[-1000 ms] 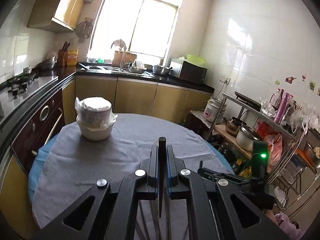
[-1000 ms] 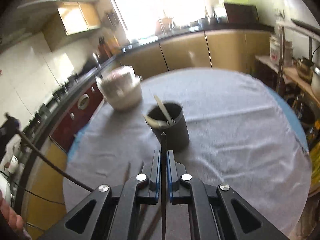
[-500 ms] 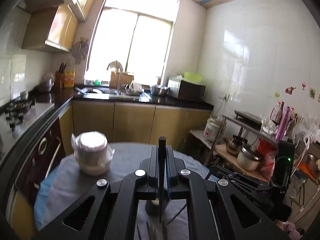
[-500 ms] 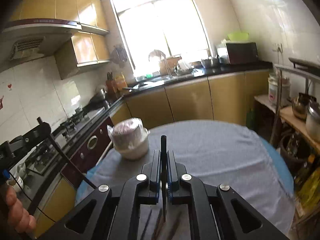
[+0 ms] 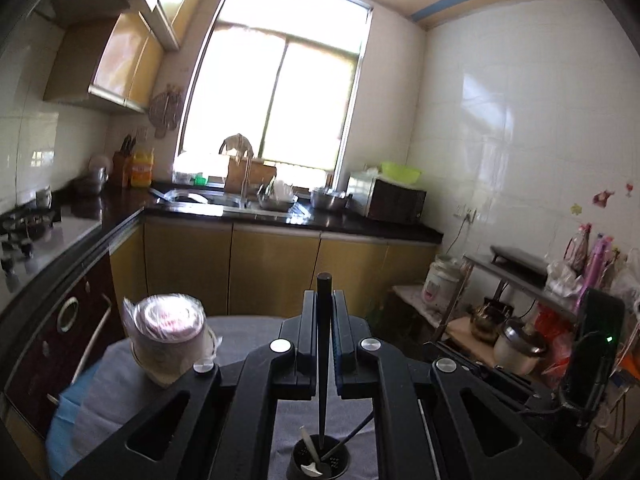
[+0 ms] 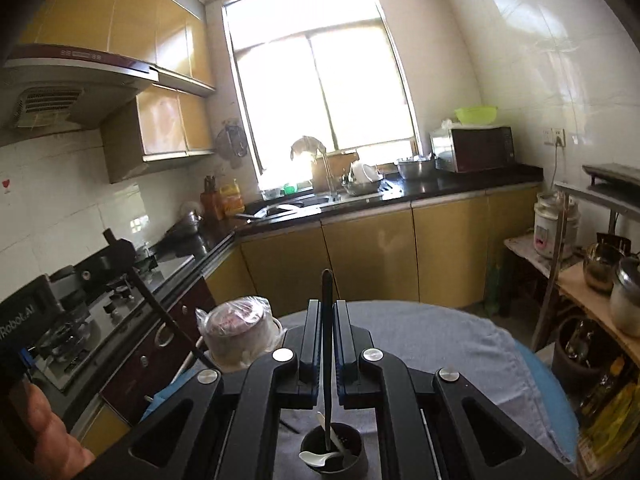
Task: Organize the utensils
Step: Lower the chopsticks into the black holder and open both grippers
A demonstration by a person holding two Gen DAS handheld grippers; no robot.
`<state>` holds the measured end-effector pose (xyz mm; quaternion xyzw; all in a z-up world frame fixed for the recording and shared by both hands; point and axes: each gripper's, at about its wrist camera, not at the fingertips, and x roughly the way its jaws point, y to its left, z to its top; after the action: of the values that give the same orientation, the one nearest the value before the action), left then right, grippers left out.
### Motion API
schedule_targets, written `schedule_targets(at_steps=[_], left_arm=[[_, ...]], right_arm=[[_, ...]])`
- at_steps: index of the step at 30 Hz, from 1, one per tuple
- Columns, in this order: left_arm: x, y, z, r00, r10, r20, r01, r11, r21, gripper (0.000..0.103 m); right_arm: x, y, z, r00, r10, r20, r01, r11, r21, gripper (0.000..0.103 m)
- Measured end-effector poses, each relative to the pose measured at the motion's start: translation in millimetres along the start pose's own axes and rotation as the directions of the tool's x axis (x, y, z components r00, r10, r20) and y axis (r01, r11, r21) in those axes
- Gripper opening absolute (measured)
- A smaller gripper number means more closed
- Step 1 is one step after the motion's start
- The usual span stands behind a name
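My left gripper (image 5: 323, 300) is shut on a black chopstick (image 5: 322, 360) held upright, its tip in the dark utensil cup (image 5: 318, 462) below on the grey tablecloth. My right gripper (image 6: 328, 308) is shut on another black chopstick (image 6: 327, 360), its tip in the same cup (image 6: 334, 454). The cup holds white spoons (image 6: 318, 457). In the right wrist view the left gripper (image 6: 116, 256) shows at the far left with its chopstick (image 6: 168, 316) slanting down. In the left wrist view the right gripper's body (image 5: 596, 340) shows at the right.
A plastic-wrapped stack of bowls (image 5: 168, 340) stands on the round table (image 6: 460, 344) at the back left. Kitchen counter with sink (image 6: 296, 204) lies beyond. A stove (image 6: 80, 332) is on the left. A rack with pots (image 5: 516, 344) stands on the right.
Both grippers have risen and tilted up, swinging the view from the tabletop to the kitchen wall. Both chopsticks stand upright with tips now inside the cup.
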<state>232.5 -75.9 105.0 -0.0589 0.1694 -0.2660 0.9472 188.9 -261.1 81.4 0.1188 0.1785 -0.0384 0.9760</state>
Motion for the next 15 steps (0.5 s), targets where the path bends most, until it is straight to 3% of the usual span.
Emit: schedule_targets(at_steps=[9,15], left_arm=[[58,19,-67,0.985,0.024,-0.169,-0.030,0.999,-0.037,0.007],[43,15,-81,0.970,-0.003,-0.244,-0.002,1.000,-0.023,0.007]], right_arm=[[29,-27,-45,0.992,0.026,-0.123,-0.021,0.999,0.039,0.006],[21,-35,-58,0.977,0.085,-0.194,-0.074,0.995,0.065,0.008]])
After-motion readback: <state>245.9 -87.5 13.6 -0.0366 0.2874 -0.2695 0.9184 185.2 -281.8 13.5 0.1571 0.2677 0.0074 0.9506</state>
